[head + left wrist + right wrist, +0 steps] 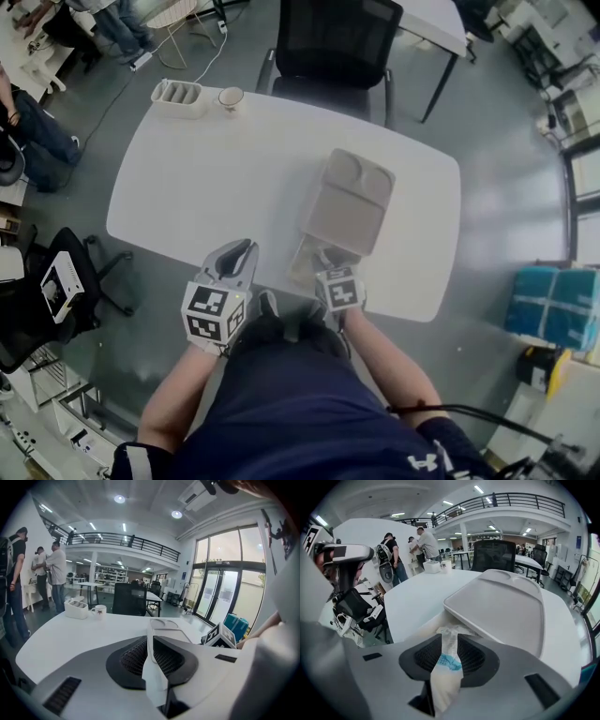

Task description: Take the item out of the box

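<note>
Poised with the right hand-held gripper (326,261) released, jaws astride the blue-printed packet (447,661) in the open box (347,206) at frame centre, seemingly to pinch it. Keeps the left hand-held gripper (242,253) clenched at lower left, over the tabletop (187,187) edge, out of the way.

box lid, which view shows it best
The head view: it looks down on the box lid, showing nearly its whole outline and the two round dimples at the far end. The right gripper view shows the lid close but slanted, its near edge cut off. The left gripper view catches only a small sliver.
</note>
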Motion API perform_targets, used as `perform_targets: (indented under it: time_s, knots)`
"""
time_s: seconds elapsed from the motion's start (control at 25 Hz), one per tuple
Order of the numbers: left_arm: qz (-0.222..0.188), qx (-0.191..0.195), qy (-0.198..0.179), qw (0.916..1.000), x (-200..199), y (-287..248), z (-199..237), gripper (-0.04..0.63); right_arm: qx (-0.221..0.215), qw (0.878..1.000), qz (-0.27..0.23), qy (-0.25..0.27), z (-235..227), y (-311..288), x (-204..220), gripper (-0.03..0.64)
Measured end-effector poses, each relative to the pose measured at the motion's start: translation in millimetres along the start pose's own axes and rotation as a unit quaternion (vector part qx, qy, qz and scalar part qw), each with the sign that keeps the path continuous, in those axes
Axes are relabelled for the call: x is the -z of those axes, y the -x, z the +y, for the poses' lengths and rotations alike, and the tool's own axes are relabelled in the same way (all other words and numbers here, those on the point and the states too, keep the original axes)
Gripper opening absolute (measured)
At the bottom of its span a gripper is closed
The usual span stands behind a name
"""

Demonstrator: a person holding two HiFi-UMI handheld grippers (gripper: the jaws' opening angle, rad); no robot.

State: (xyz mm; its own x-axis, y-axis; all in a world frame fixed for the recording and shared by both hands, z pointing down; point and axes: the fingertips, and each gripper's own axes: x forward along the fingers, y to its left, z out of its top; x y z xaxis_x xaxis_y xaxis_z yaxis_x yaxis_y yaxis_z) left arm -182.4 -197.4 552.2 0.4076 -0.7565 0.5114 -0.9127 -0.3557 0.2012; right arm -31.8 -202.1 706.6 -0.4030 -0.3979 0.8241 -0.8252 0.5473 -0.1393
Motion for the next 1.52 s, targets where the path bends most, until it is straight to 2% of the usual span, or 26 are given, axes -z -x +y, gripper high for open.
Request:
perform_targets:
  time_s: [0.12, 0.24, 0.52, 0.72, 1.04, 1.28, 1.52]
  knots:
    - [0.009, -0.002, 0.008, 0.9999, 5.4, 1.2, 14.6, 0.062, 0.007, 1.0, 0.013, -0.009, -1.3, -11.1, 4.5, 0.103]
    - [0.016, -0.002, 0.009, 0.9998, 6.9, -0.8, 22.3, 0.06, 0.016, 0.999, 0.029, -0.016, -7.0, -14.2, 13.0, 0.029]
    - [0.013, 0.021, -0.004, 0.9997, -1.9, -15.7, 19.7, 0.055, 0.009, 0.999, 0.03, -0.033, -2.3, -5.7, 15.1, 0.018]
    - [0.007, 0.044, -0.013, 0.9989, -9.6, -24.4, -0.5, 0.054, -0.01, 0.999, 0.002, -0.042, 6.9, 15.6, 7.2, 0.017]
    - [-0.002, 0.063, -0.023, 0.9977, -15.4, -28.9, -29.5, 0.054, -0.025, 0.999, -0.027, -0.026, 19.9, 51.7, 1.3, 0.015]
    - [-0.012, 0.062, -0.024, 0.9977, -19.1, -26.0, -37.3, 0.054, -0.018, 0.997, -0.069, -0.012, 16.4, 79.1, -20.2, 0.015]
    - [-0.039, 0.049, -0.026, 0.9977, -41.1, -17.5, -36.2, 0.054, -0.003, 0.99, -0.139, -0.005, 0.8, 116.3, -59.1, 0.015]
